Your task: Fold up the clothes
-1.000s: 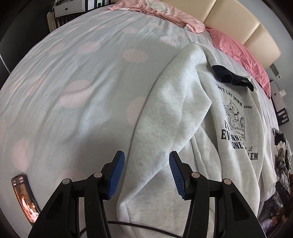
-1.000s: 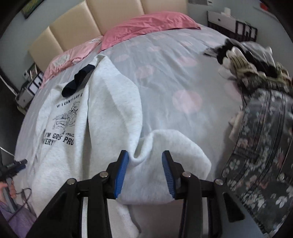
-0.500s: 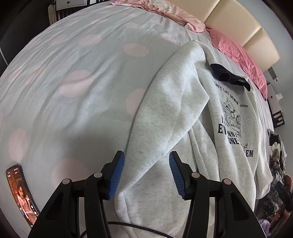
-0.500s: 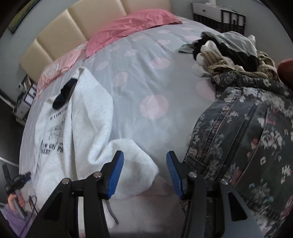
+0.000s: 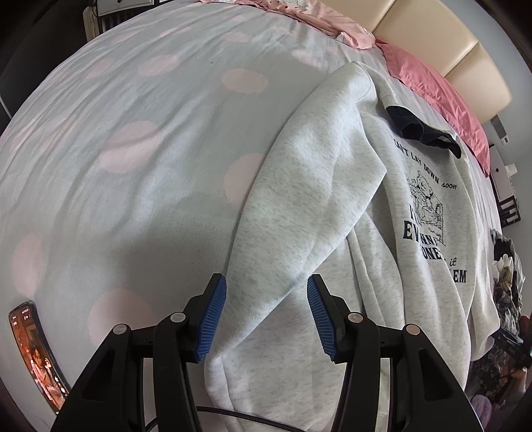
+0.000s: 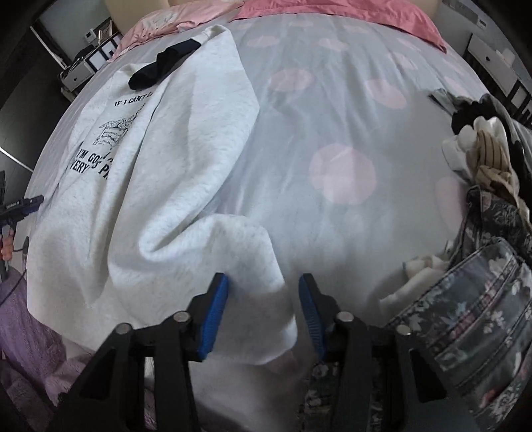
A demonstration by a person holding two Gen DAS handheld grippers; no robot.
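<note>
A light grey sweatshirt [image 5: 332, 206] with a dark printed text and drawing on its chest is lying spread on a bed [image 5: 133, 133] that is covered by a pale sheet with pink dots. Its near sleeve is being shown folded down along the body in the left wrist view, and a dark navy garment [image 5: 422, 129] is resting on the neckline. The left tool [image 5: 266, 319] is being held over that sleeve with its blue pads standing moderately apart; the cloth is lying below and between them, and nothing is being gripped. A lit phone [image 5: 33, 352] is lying on the sheet at the lower left edge.

In the right wrist view, the right tool [image 6: 262, 315] is being closed around the bunched end of the other sleeve [image 6: 212, 262]; the fabric is sitting between the blue pads, the left one touching it while a gap is still showing at the right one. A dark floral denim garment [image 6: 482, 315] and a heap of other clothes [image 6: 485, 153] are lying on the bed to the right. Pink pillows [image 6: 332, 10] are lying at the headboard.
</note>
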